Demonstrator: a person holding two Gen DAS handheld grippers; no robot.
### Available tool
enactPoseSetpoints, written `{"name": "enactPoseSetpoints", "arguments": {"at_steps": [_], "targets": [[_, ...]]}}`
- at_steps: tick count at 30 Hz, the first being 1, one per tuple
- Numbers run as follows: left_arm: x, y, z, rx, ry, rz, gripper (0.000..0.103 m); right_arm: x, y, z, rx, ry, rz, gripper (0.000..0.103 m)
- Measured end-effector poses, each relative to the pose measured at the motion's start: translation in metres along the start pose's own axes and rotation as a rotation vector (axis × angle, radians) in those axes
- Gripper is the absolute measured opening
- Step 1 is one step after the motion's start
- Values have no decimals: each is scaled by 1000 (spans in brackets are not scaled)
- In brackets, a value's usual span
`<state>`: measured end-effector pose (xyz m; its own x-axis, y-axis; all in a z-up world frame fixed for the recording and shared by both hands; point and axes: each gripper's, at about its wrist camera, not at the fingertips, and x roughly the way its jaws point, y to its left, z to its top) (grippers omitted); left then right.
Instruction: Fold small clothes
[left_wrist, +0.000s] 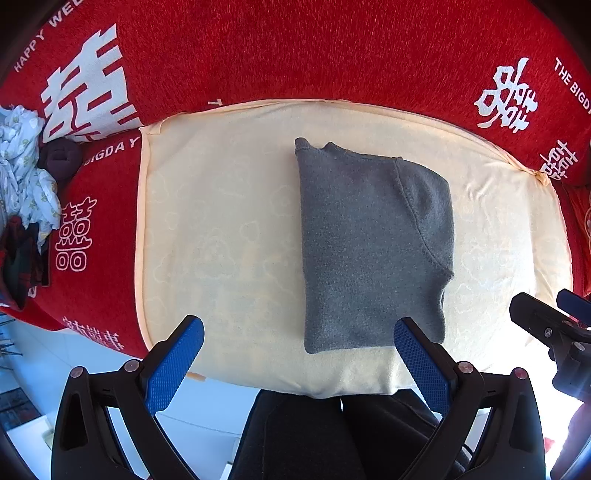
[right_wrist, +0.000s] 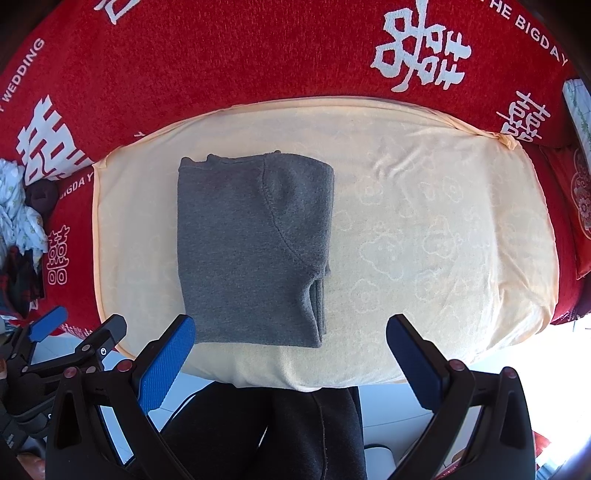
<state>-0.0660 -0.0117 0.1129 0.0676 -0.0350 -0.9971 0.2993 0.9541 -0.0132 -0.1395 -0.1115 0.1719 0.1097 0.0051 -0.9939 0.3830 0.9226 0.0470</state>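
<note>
A grey fleece garment (left_wrist: 369, 251) lies folded into a tall rectangle on a pale yellow cushion (left_wrist: 221, 229). It also shows in the right wrist view (right_wrist: 251, 251) on the cushion (right_wrist: 424, 229). My left gripper (left_wrist: 299, 328) is open and empty, held above the cushion's near edge, its right finger just before the garment's near hem. My right gripper (right_wrist: 290, 326) is open and empty, near the garment's near right corner. The right gripper also shows at the right edge of the left wrist view (left_wrist: 550, 325), and the left gripper at the lower left of the right wrist view (right_wrist: 70, 332).
A red sofa cover with white characters (left_wrist: 295, 55) surrounds the cushion. A heap of other clothes (left_wrist: 26, 177) lies at the far left, also in the right wrist view (right_wrist: 18, 214). The person's dark-trousered legs (left_wrist: 332, 435) are below the cushion's near edge.
</note>
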Motion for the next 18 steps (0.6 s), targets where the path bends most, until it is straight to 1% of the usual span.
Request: {"name": "enactPoseSetpoints", "arguments": {"at_steps": [11, 16, 18], "targets": [[3, 2, 2, -4, 5, 1, 103, 1, 3, 2, -3, 1, 0, 103], [0, 1, 3, 1, -25, 9, 103, 3, 8, 8, -14, 5, 0, 103], [0, 1, 5, 4, -25, 6, 103, 4, 8, 9, -16, 5, 0, 103]]}}
